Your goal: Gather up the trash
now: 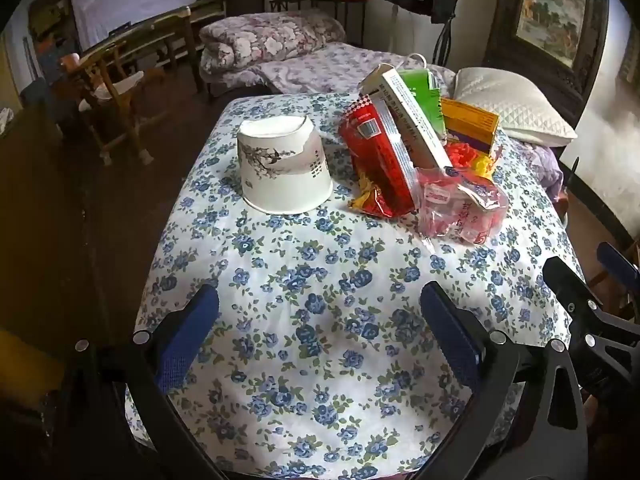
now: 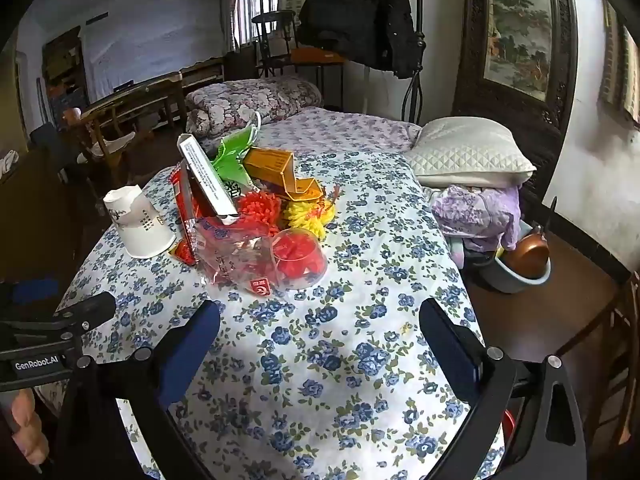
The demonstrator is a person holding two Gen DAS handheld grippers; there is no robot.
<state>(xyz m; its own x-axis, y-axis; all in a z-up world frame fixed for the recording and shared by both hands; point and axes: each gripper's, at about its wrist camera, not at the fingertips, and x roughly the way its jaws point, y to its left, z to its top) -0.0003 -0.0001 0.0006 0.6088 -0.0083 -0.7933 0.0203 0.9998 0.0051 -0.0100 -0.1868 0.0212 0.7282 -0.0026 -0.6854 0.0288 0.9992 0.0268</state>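
Note:
A heap of trash lies on the blue-flowered cloth (image 1: 304,280) of a table. An upturned, dented white paper bowl (image 1: 282,168) (image 2: 138,224) stands at its left. Beside it lean a red snack bag (image 1: 376,164) (image 2: 186,208), a long white box (image 1: 412,116) (image 2: 206,176), a green carton (image 1: 426,94) (image 2: 232,150) and an orange box (image 1: 470,124) (image 2: 272,166). In front lies a clear plastic wrapper with red bits (image 1: 460,208) (image 2: 260,260). My left gripper (image 1: 320,332) and my right gripper (image 2: 320,336) hover open over bare cloth, short of the heap, nothing between their fingers.
Behind the table is a bed with a folded floral quilt (image 1: 272,40) and a white pillow (image 2: 468,152). Wooden chairs (image 1: 116,92) stand at the left. A blue basin with a copper pan (image 2: 524,260) sits on the floor at the right.

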